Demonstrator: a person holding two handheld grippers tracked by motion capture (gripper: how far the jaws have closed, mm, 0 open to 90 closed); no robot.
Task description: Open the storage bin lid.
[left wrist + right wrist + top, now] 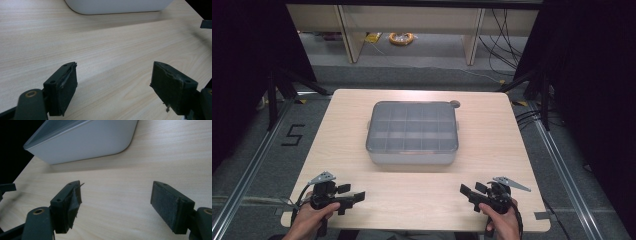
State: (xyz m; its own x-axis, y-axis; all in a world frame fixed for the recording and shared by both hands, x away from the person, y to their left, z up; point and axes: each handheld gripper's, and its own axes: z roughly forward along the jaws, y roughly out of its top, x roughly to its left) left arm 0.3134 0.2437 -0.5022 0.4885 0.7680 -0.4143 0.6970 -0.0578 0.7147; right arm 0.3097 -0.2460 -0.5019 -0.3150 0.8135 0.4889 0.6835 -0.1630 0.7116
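- Your left gripper (pixel 354 197) rests at the near left edge of the desk (pixel 492 125), jaws spread wide with nothing between them, pointing inward toward the other hand
- The compartment box (pixel 412 132) sits mid-desk with its lid on, long axis running left to right; it lies forward of both grippers and about equally far from each
- Your right gripper (pixel 467 191) rests at the near right edge, jaws also spread and empty
- The high view shows the divider grid through the lid; the left gripper view shows just the box's near wall (pixel 117 6), and the right gripper view its wall and a corner (pixel 87 140)
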